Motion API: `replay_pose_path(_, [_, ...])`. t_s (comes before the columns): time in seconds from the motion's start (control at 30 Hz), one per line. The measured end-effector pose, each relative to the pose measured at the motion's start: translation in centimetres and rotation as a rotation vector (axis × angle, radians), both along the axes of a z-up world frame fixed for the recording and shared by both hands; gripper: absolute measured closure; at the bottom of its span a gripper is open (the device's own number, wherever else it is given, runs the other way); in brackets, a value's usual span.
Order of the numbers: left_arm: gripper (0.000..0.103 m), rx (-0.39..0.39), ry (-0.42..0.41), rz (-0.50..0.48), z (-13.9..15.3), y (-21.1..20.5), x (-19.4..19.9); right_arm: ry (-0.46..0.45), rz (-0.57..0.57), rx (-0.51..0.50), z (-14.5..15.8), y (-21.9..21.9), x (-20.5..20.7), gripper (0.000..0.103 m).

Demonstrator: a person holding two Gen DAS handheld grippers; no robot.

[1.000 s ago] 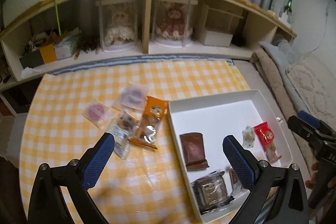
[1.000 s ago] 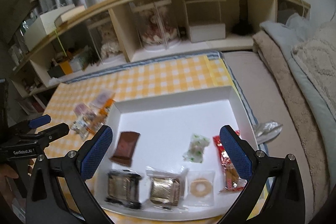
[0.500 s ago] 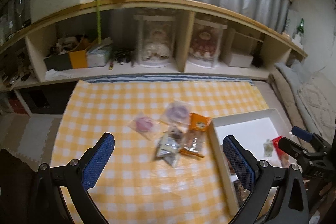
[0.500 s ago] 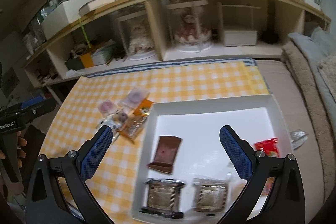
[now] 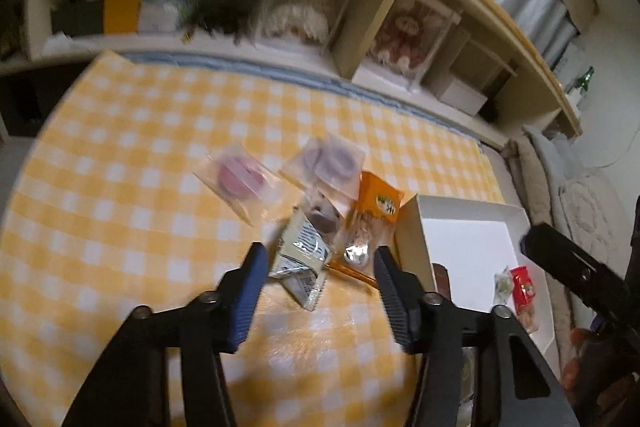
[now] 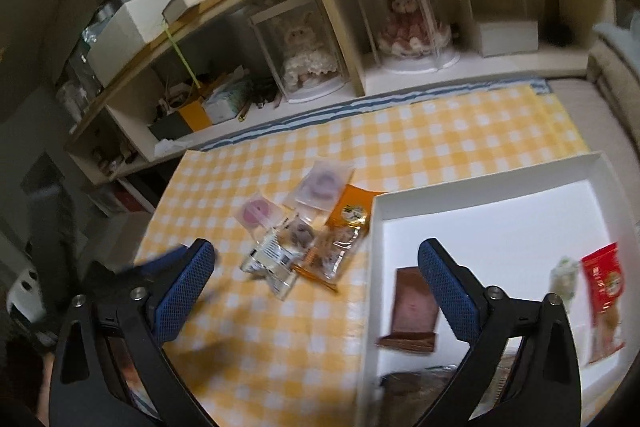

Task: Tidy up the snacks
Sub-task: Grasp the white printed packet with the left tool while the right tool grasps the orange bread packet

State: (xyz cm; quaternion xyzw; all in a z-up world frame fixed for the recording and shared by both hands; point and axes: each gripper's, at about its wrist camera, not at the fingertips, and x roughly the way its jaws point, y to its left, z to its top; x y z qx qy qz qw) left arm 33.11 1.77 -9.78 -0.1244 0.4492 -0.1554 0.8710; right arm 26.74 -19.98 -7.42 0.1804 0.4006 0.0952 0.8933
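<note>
Five loose snack packets bunched on the yellow checked worktop (image 6: 440, 131), just left of the white box (image 6: 484, 195): pink donut pack (image 6: 259, 213), purple donut pack (image 6: 322, 185), orange packet (image 6: 350, 213), silver packet (image 6: 270, 257), and a brown cookie pack (image 6: 300, 233) half buried. In the box: brown bar (image 6: 412, 311), red packet (image 6: 604, 279), pale green-white candy (image 6: 564, 275), more dark wrappers at the near edge, blurred, count unclear. Left gripper (image 5: 318, 269) has just been closing, jaws still apart, nothing clamped, low by the silver packet. Right gripper (image 6: 316, 263) jaws have narrowed slightly but remain wide, empty.
</note>
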Motion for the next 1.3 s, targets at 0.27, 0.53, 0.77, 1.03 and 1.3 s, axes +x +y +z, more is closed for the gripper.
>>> replay_pose_path(0.27, [0.089,-0.016,0.051,0.027,-3.5,0.9,3.4,0.096,0.069,0.052,-4.0,1.6,2.8,0.049])
replay_pose_path(0.53, [0.101,-0.032,0.066,0.024,-4.8,1.3,3.5,0.126,0.227,-0.074,-6.9,4.0,2.7,0.064])
replay_pose_path(0.77, [0.101,0.015,0.084,0.061,-3.3,3.6,2.3,0.127,0.345,-0.264,-8.6,6.6,3.2,0.068])
replay_pose_path(1.03, [0.101,0.054,0.151,0.103,-1.8,6.4,1.7,0.097,0.433,-0.557,-10.8,9.9,3.1,0.086])
replay_pose_path(1.3, [0.101,0.080,0.146,0.175,-1.6,8.4,1.6,0.044,0.455,-0.618,-10.0,10.3,1.8,0.103])
